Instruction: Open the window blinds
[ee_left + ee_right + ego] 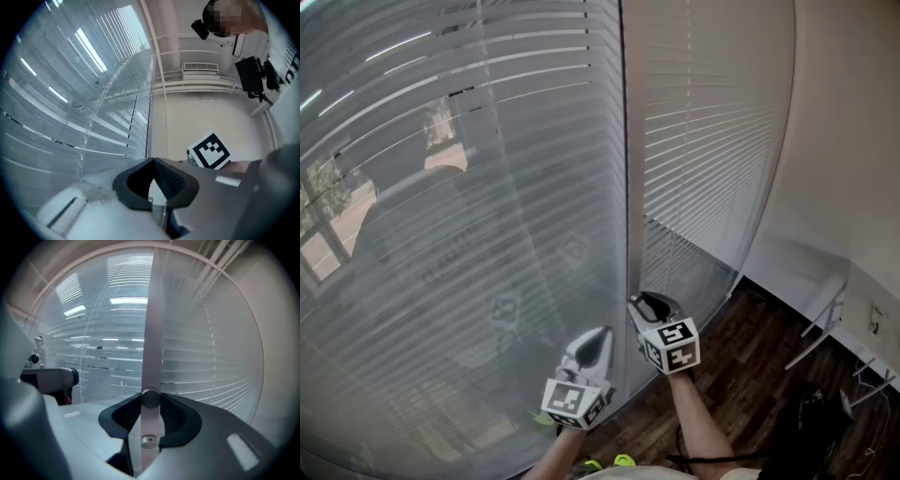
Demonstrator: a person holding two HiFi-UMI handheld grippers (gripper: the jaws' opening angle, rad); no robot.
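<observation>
- Daylight came through the blinds (469, 216); the head view was evenly bright there, with no hard shadows.
- Floor (741, 375) at lower right of the head view was dim.
- White streaks of glare lay across the blinds in both gripper views.
- Gripper views bowed strongly; corners vignetted to black.
- Right hand-held gripper (150, 401) body and the pale rod (151, 333) between its jaws were slightly soft.

Slatted blinds (469, 234) close off the whole left and centre of the head view. An upright post (633, 141) parts them from a second panel (703, 141), and the right tongs (649, 305) are clamped on that post. Open room lies at lower right over the dark floor (741, 375), bounded by a white rack (825, 317) and the wall (853, 141).
</observation>
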